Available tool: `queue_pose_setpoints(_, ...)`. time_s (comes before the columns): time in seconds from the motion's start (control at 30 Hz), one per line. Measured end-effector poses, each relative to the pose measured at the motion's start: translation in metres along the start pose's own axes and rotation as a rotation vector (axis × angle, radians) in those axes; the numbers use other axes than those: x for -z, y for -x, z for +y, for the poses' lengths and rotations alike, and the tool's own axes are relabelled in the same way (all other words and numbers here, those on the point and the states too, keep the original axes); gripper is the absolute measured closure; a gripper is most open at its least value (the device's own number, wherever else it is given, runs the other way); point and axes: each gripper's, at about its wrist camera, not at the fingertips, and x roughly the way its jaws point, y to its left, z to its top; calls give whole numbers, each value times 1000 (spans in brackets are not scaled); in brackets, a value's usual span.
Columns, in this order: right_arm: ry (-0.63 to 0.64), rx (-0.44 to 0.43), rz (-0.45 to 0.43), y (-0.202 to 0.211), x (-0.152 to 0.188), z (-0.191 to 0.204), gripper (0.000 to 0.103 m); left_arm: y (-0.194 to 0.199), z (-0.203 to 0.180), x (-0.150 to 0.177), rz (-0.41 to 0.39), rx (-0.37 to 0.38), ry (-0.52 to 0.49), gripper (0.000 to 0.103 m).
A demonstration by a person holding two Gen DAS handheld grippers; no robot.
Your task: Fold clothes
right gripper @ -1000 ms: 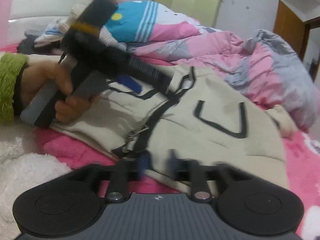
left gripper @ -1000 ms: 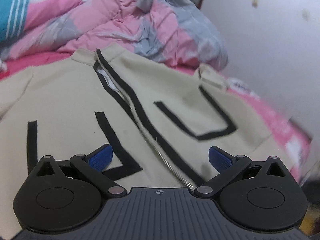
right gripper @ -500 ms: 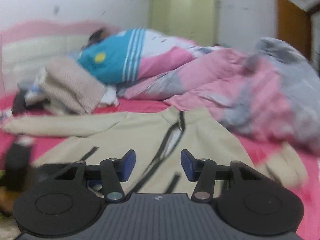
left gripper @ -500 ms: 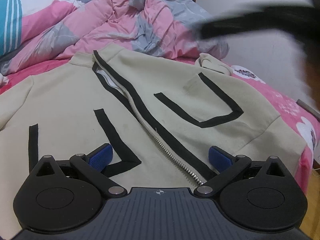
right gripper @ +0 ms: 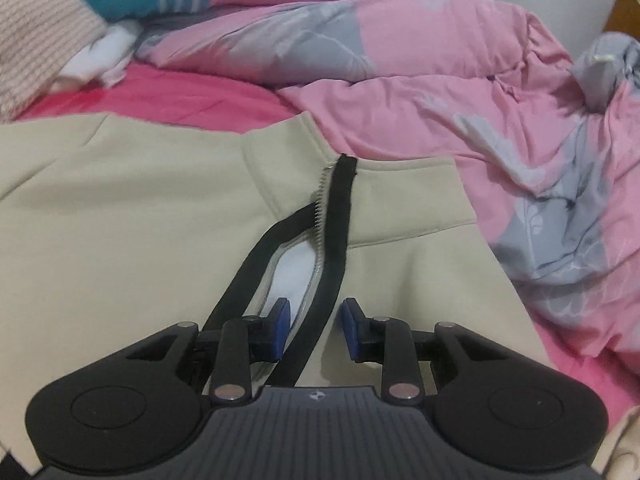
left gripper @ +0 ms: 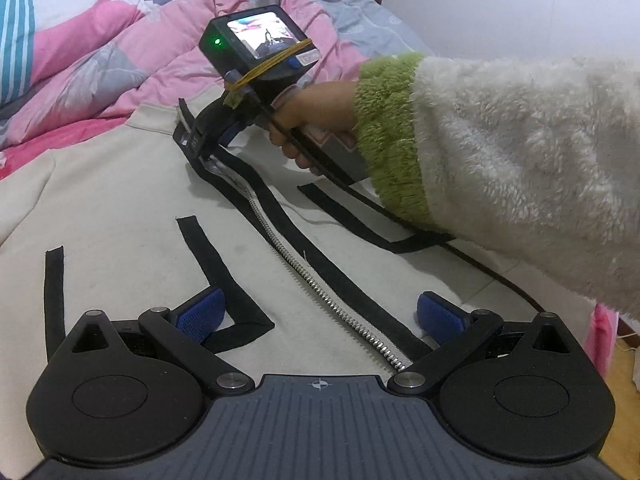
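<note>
A beige zip jacket (left gripper: pixel 120 200) with black trim and a metal zipper (left gripper: pixel 320 292) lies flat, front up, on the bed. My left gripper (left gripper: pixel 320 316) is open wide just above the jacket's lower front, its pads either side of the zipper's bottom end. My right gripper (right gripper: pixel 313 328) is open, its pads astride the black zipper band (right gripper: pixel 332 248) just below the collar (right gripper: pixel 304 148). In the left wrist view the right gripper (left gripper: pixel 192 140) rests at the neck opening, held by a hand in a fluffy white and green sleeve (left gripper: pixel 500 168).
A crumpled pink and grey duvet (right gripper: pixel 440 80) lies behind the collar and to the right. A pink sheet (right gripper: pixel 180 96) covers the bed. A striped blue pillow (left gripper: pixel 16 32) and a knitted beige item (right gripper: pixel 36 40) lie at the far left. A white wall (left gripper: pixel 500 8) stands at the right.
My right gripper has swung across and come down onto the jacket's neck opening, closing in on the collar. The left gripper has stayed over the lower zipper, still open.
</note>
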Motion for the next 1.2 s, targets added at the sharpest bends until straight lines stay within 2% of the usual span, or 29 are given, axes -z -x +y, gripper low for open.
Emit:
queue_pose_setpoints(0.03,-33,-10,-3,1,1,-5,87,0,0,0,0,1,1,0)
queue_pose_setpoints(0.13,-131,-39,-13,4,3,-21,98,1,0,0,-1,5,4,0)
queue_pose_setpoints(0.2,-223,-79,-27,7,6,-34,99,0,0,0,-2,7,6,0)
queue_pose_setpoints(0.33,-441,-241,-136,26,7,-64,99,2,0,1,-11,20,18,0)
queue_pose_setpoints(0.43,-506,-346,-183,30,6,-73,99,2,2,1,-13,29,31,0)
queue_pose_setpoints(0.53,-462,-369,-141,14,4,-66,99,2,1,1,-14,31,34,0)
queue_pose_setpoints(0.63,-397,-352,-78,-8,4,-51,99,1,1,0,-16,36,40,0)
queue_pose_setpoints(0.73,-372,-340,-54,-20,6,-45,97,1,2,0,-19,47,52,0)
queue_pose_setpoints(0.9,-402,-310,-45,9,0,-57,87,3,6,2,-33,66,79,0)
queue_pose_setpoints(0.97,-428,-311,-85,42,3,-71,75,3,7,2,-38,72,90,0)
queue_pose_setpoints(1.07,-473,-279,-145,110,22,-92,57,4,10,2,-44,83,108,0)
queue_pose_setpoints(1.13,-493,-236,-153,154,43,-102,55,4,12,1,-48,91,124,0)
queue_pose_setpoints(1.2,-521,-195,-128,184,72,-103,46,4,14,0,-50,97,139,0)
